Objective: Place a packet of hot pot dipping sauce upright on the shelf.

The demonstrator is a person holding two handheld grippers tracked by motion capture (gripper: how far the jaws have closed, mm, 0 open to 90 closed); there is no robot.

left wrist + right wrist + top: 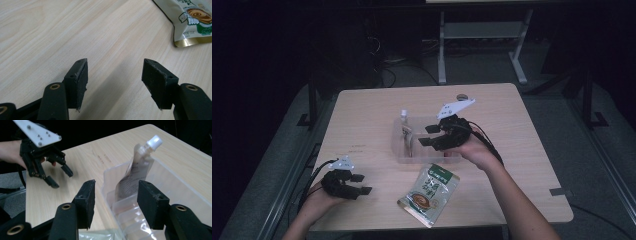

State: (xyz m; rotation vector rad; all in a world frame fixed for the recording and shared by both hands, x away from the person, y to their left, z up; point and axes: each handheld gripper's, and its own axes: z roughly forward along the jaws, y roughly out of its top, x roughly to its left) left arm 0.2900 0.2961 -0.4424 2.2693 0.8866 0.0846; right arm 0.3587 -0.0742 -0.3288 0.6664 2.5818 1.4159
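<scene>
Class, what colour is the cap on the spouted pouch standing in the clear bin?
White; the cap shows best in the right gripper view.

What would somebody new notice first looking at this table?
Probably the clear plastic bin at the table's middle, with a white-capped spout pouch standing upright against its far left end. The right gripper hovers just right of that pouch, jaws open with nothing between them. Nearer the front edge lies a green and gold snack packet, and the left gripper rests open at the left.
</scene>
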